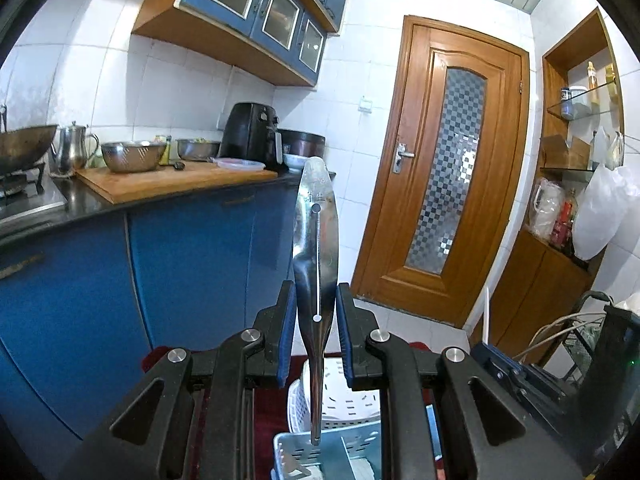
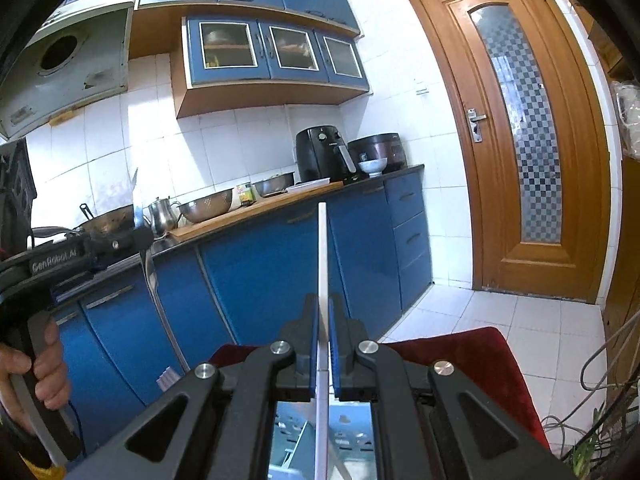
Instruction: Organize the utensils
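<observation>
My left gripper is shut on a steel spoon, held upright with its bowl up and its handle hanging down over a light blue slotted utensil basket. My right gripper is shut on a thin white chopstick that stands upright between the pads and runs down over the same basket. The left gripper with the spoon shows at the left of the right wrist view. The white chopstick shows at the right in the left wrist view.
A white perforated basket sits behind the blue one on a dark red cloth. Blue cabinets and a counter with bowls, kettle and air fryer lie ahead. A wooden door is at the right. Cables trail at far right.
</observation>
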Tool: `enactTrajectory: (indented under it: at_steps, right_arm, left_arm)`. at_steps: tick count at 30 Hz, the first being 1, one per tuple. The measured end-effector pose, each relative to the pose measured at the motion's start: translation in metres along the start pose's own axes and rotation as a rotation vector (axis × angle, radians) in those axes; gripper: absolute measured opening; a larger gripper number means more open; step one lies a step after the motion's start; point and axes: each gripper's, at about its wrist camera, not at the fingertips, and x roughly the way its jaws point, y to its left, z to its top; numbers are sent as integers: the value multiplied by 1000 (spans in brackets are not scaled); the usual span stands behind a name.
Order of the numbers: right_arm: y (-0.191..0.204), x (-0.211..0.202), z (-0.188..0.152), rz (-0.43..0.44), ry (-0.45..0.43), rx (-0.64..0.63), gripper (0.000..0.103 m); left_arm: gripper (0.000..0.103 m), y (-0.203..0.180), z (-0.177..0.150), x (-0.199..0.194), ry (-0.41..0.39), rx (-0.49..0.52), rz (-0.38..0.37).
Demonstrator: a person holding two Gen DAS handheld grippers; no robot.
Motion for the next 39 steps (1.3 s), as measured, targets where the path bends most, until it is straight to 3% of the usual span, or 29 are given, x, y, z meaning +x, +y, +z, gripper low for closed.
enactTrajectory:
  at_steps: [11,20,25,28,29,31,39]
  right_arm:
    - [-1,14,-26,-16,-60,-61,6]
    - [-2,25,-41,-23,7,-81,6]
    - [-3,26,-46,-15,42,-79,7]
    - [-2,26,-49,-11,60,-70,9]
    - [-2,25,-50,-13,63,-67,16]
    - [-2,21,-51,-10,60,-54,24]
    - [0,-6,-42,-14,34,-5,26]
  left_arm:
    - [19,-7,-67,35,51,13,-2]
    - [19,-11,-102,50,99,46,-10]
    - [21,-17,-110,47,96,88,3]
    - [38,-16,-111,44,113,79,-12]
    - [39,-16,-111,43,117,73,-16]
    - [40,-14,-112,43,127,61,-29]
    - [40,-12,-103,34,141,42,-78]
